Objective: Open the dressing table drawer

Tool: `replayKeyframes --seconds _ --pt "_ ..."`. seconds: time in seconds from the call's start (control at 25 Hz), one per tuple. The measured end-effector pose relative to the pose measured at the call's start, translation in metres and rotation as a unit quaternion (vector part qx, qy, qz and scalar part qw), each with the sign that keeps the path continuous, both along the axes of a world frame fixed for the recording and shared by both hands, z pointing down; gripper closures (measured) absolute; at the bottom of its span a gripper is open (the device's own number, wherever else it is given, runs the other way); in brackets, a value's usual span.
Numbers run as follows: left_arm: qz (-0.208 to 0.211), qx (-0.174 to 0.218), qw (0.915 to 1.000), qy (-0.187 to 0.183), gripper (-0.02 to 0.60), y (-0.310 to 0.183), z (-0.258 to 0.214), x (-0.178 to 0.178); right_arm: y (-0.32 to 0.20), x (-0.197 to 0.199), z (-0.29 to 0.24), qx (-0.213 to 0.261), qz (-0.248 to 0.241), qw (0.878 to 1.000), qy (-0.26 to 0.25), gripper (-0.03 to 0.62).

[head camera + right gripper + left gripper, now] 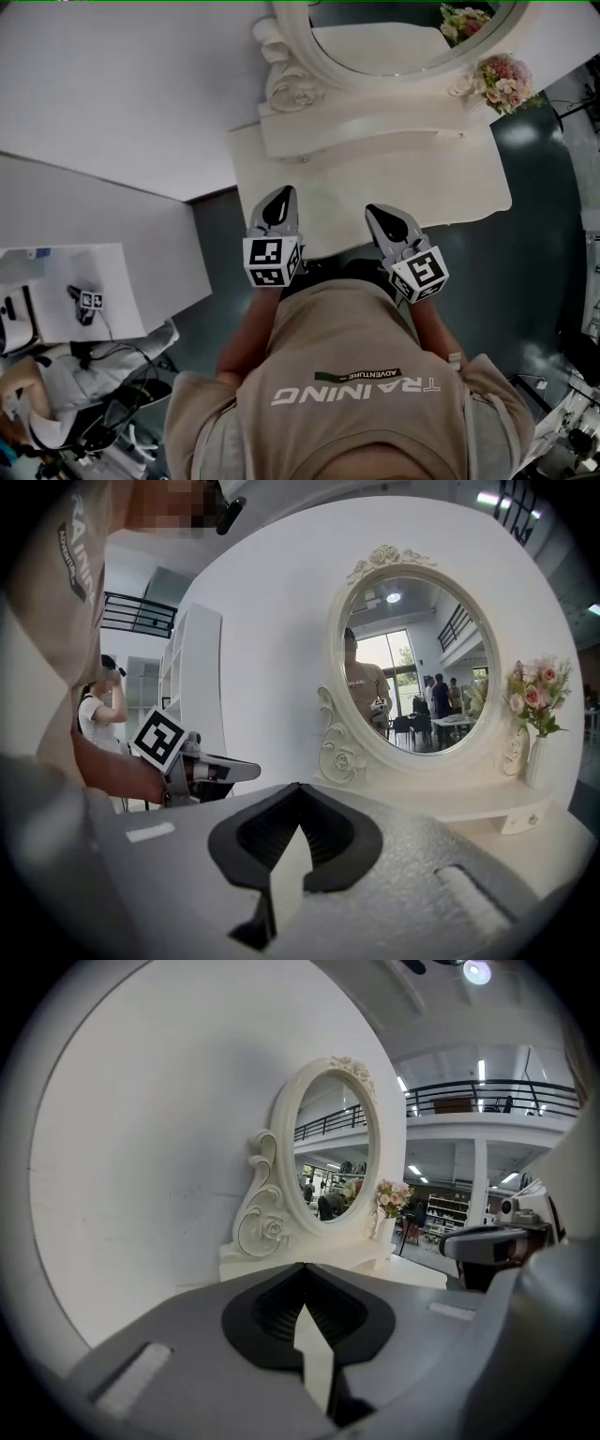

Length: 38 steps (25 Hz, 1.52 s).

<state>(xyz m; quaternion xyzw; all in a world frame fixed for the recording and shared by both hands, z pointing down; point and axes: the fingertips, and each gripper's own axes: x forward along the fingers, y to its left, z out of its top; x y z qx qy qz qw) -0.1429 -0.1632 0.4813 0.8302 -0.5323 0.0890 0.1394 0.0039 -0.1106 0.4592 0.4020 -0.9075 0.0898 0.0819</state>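
White dressing table [427, 183], oval mirror [398, 23], pink flowers [503, 80] ahead of left tool [281, 195] and right tool [375, 211], both closed, empty.

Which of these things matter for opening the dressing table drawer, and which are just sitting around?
For the job: dressing table, left gripper, right gripper, both shut and empty.
Just lying about: flowers, mirror, spare gripper on the side table.

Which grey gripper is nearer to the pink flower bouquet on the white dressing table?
The right gripper; the pink flower bouquet stands at the right end of the white dressing table, farther from the left gripper.
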Motion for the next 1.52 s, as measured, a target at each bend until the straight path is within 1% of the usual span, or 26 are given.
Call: replayKeyframes --seconds 0.16,0.24,0.4,0.56,0.76,0.92,1.04,1.24,1.44,1.52 --pt "0.018 -0.016 0.9997 0.009 0.563 -0.007 0.01 0.0 -0.012 -0.012 -0.003 0.001 0.002 1.0 0.005 0.591" --pt "0.02 -0.021 0.9996 0.009 0.563 -0.014 0.013 -0.004 -0.022 -0.02 -0.005 0.001 -0.001 1.0 0.004 0.591" --pt "0.012 -0.035 0.9993 0.01 0.563 -0.024 0.024 -0.007 -0.032 -0.026 -0.005 0.002 -0.012 1.0 0.01 0.591" --pt "-0.004 -0.051 0.9985 0.02 0.563 -0.033 0.034 -0.008 -0.047 -0.024 -0.002 0.001 -0.024 1.0 0.016 0.591" --pt "-0.022 -0.07 0.9973 0.005 0.563 -0.047 0.046 -0.003 -0.072 -0.02 -0.006 0.014 -0.05 0.998 0.022 0.591" --pt "-0.038 -0.089 0.9951 -0.021 0.563 -0.052 0.056 -0.008 -0.09 -0.02 -0.008 0.023 -0.065 0.998 0.01 0.591" --pt "-0.048 -0.1 0.9933 -0.032 0.563 -0.058 0.068 -0.002 -0.101 -0.013 -0.005 0.023 -0.073 0.997 0.002 0.591" --pt "-0.067 -0.123 0.9893 -0.041 0.563 -0.076 0.089 0.011 -0.119 0.004 0.01 0.02 -0.089 0.996 0.005 0.591" --pt "-0.078 -0.144 0.9848 -0.059 0.563 -0.084 0.108 0.013 -0.126 0.01 0.025 0.011 -0.098 0.995 -0.005 0.591" --pt "-0.08 -0.154 0.983 -0.061 0.563 -0.088 0.116 0.017 -0.13 0.013 0.031 0.008 -0.101 0.995 -0.004 0.591"
